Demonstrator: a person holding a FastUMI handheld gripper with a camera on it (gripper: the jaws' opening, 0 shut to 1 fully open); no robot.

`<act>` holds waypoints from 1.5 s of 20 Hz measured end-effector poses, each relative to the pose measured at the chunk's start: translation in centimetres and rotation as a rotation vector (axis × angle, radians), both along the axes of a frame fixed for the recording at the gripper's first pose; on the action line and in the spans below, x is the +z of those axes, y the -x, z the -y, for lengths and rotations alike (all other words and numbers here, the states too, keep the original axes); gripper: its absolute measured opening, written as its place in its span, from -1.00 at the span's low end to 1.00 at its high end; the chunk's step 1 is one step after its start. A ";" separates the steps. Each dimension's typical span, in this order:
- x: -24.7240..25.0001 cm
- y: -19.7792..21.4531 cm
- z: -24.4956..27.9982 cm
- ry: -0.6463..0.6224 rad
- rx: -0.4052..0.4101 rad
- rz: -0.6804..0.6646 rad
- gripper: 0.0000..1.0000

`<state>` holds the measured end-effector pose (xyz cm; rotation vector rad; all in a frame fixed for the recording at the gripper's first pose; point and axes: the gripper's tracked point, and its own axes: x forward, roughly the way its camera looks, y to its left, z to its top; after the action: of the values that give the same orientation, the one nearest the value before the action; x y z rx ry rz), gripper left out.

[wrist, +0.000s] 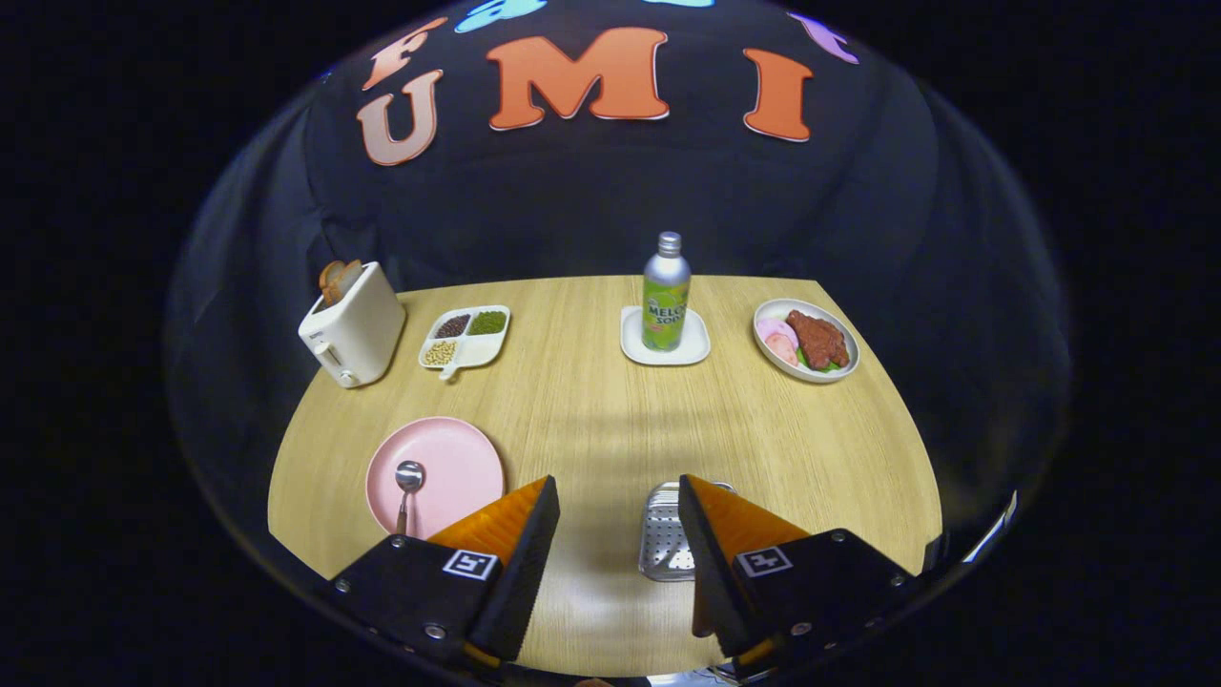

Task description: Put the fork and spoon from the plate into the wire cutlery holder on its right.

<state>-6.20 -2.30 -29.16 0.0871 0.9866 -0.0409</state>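
A pink plate (458, 458) lies on the wooden table just beyond my left finger. A metal spoon (407, 489) rests on it, bowl pointing away from me. The metal cutlery holder (665, 534) sits right of the plate, partly hidden behind my right finger; only its perforated side and rim show. I cannot make out a fork. My gripper (618, 496) hovers above the near table edge, open wide, with nothing between its fingers.
At the back stand a white toaster (353, 324) with bread, a divided dish of beans (465, 336), a green soda bottle (666, 294) on a small white tray (634, 345), and a bowl of food (807, 340). Bare table lies in the middle.
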 end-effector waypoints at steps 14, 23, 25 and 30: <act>-4.6 1.1 -18.6 -0.065 0.314 -0.076 0.83; -9.3 2.4 -23.6 -0.076 0.396 -0.275 0.83; -10.4 2.9 -23.8 -0.063 0.408 -0.315 0.82; -12.5 3.8 -23.4 -0.015 0.428 -0.413 0.48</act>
<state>-10.02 21.11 -41.67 -0.1256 1.4007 0.3530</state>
